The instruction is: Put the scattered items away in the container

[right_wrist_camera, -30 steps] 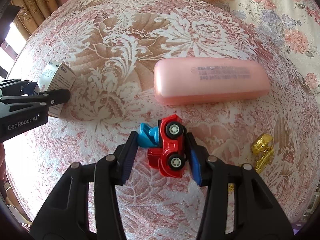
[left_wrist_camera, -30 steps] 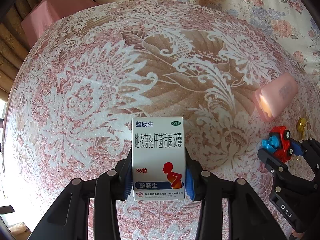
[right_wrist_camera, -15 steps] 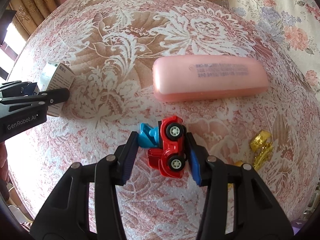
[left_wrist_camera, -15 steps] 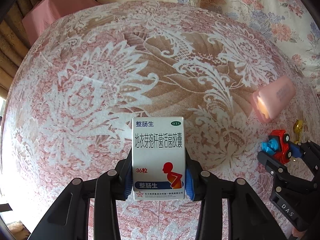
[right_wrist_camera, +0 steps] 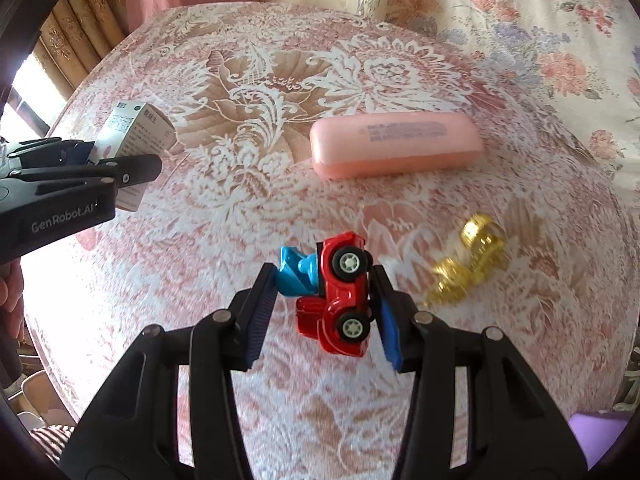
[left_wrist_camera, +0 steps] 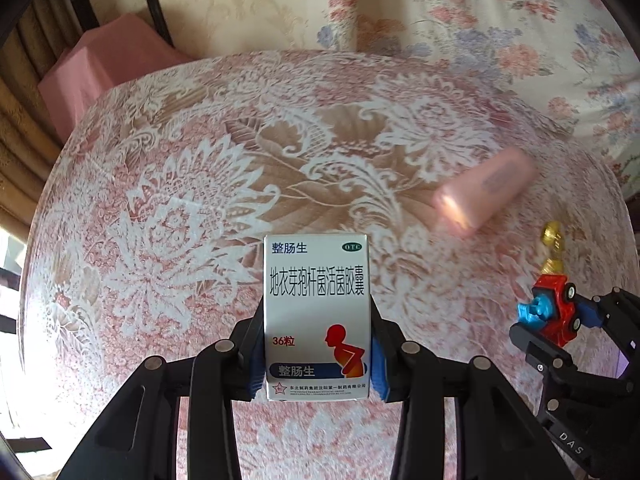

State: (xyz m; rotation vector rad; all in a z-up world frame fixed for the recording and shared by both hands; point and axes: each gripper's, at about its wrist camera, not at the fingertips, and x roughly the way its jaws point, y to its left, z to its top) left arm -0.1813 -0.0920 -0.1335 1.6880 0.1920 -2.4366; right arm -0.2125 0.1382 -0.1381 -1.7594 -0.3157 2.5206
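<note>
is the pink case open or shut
Shut: the pink case lies flat on the tablecloth as one closed shell, with no gap or raised lid showing.

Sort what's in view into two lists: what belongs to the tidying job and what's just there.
Part of the job:
- medicine box, held in the left gripper
- red and blue toy car, held in the right gripper
- pink case, lying on the table
- gold toy, lying on the table

Just there:
- lace tablecloth
- floral fabric behind
- curtain
</note>
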